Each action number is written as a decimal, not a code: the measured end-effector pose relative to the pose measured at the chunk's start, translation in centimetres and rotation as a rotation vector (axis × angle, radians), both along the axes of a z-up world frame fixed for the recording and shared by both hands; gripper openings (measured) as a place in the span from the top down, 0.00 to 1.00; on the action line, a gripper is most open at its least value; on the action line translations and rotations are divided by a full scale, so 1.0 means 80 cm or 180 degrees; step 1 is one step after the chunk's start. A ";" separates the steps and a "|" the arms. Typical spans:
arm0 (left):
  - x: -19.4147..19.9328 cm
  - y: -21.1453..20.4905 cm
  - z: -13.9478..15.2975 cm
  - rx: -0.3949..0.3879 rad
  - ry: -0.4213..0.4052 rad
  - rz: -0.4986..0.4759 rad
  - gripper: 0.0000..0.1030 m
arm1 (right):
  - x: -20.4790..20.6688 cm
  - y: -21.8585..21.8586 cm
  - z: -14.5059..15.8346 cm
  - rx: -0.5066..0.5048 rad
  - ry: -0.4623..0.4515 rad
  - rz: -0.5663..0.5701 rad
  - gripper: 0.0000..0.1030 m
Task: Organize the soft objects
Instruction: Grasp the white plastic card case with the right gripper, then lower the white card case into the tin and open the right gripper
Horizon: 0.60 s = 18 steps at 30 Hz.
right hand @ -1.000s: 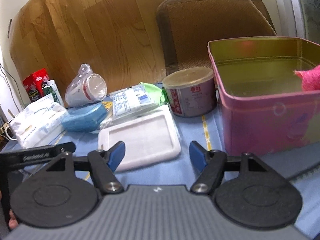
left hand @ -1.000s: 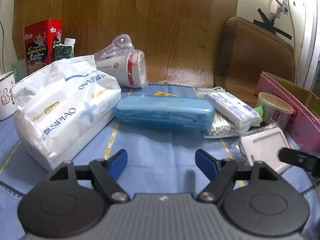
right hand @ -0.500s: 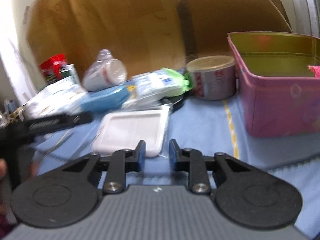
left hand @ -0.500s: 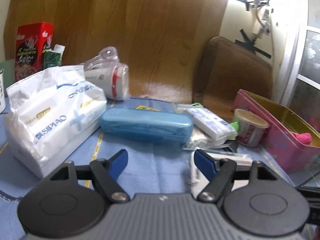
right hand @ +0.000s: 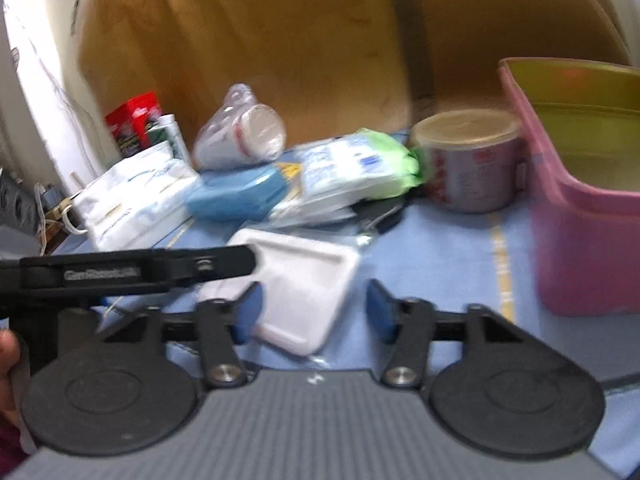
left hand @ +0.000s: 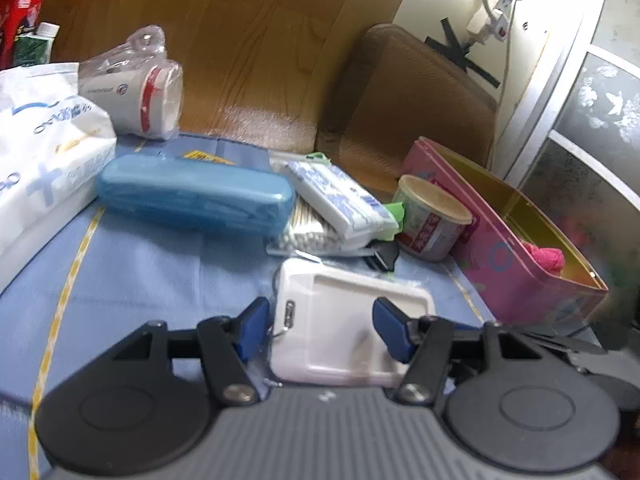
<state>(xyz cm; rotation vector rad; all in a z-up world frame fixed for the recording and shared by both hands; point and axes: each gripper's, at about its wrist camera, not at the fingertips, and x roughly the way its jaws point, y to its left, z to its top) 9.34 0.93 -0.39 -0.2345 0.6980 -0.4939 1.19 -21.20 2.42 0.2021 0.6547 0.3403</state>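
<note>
My left gripper [left hand: 322, 330] is open, its blue pads [left hand: 253, 326] on either side of a white card holder [left hand: 344, 320] lying on the blue cloth. My right gripper [right hand: 314, 312] is open over the same card holder [right hand: 304, 276]. A white tissue pack [left hand: 40, 152] lies at the left, also in the right wrist view [right hand: 136, 196]. A wet-wipe pack [left hand: 340, 200] rests on a bag of cotton swabs [left hand: 304, 234]; it also shows in the right wrist view [right hand: 352, 172]. A pink cloth [left hand: 546, 256] lies inside the pink tin box [left hand: 516, 264].
A blue case [left hand: 196, 196], a wrapped paper cup stack [left hand: 136, 88] and a small lidded tub [left hand: 432, 224] stand around the middle. A red tin [left hand: 18, 12] is at the far left. A brown chair back [left hand: 408, 92] and wooden panel close the rear. The left gripper's body [right hand: 120, 272] crosses the right wrist view.
My left gripper has moved right and forward to the white card holder. My right gripper, nearly shut half a second ago, has opened again and swung left.
</note>
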 end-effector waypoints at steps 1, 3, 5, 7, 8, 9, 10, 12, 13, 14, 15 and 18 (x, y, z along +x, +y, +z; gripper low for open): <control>-0.004 -0.002 0.003 -0.0050 0.0020 -0.0013 0.46 | -0.007 0.002 0.004 -0.0035 -0.0088 -0.0040 0.60; -0.011 -0.008 0.012 -0.0216 0.0038 -0.0095 0.46 | -0.025 -0.002 0.014 -0.0111 -0.0298 -0.0114 0.66; -0.017 -0.023 0.032 -0.0246 -0.0107 -0.0183 0.45 | -0.042 -0.012 0.030 -0.0168 -0.0569 -0.0224 0.70; -0.019 -0.048 0.055 -0.0202 -0.0290 -0.0280 0.45 | -0.055 -0.030 0.046 -0.0160 -0.0785 -0.0357 0.70; -0.017 -0.063 0.065 -0.0194 -0.0364 -0.0339 0.45 | -0.058 -0.040 0.053 -0.0157 -0.0870 -0.0431 0.70; -0.013 -0.080 0.075 -0.0185 -0.0416 -0.0407 0.45 | -0.060 -0.050 0.060 -0.0170 -0.0952 -0.0513 0.69; -0.008 -0.098 0.083 -0.0168 -0.0445 -0.0480 0.44 | -0.062 -0.061 0.067 -0.0197 -0.1032 -0.0598 0.69; 0.004 -0.135 0.093 -0.0123 -0.0474 -0.0606 0.44 | -0.062 -0.087 0.076 -0.0267 -0.1142 -0.0780 0.69; 0.009 -0.153 0.097 -0.0094 -0.0488 -0.0659 0.44 | -0.060 -0.101 0.078 -0.0279 -0.1159 -0.0867 0.69; 0.017 -0.175 0.099 -0.0051 -0.0492 -0.0713 0.44 | -0.058 -0.115 0.079 -0.0265 -0.1155 -0.0948 0.68; 0.022 -0.192 0.100 -0.0015 -0.0489 -0.0744 0.44 | -0.055 -0.129 0.078 -0.0238 -0.1136 -0.1026 0.68; 0.036 -0.244 0.096 0.0120 -0.0493 -0.0810 0.44 | -0.041 -0.173 0.073 -0.0121 -0.1027 -0.1253 0.68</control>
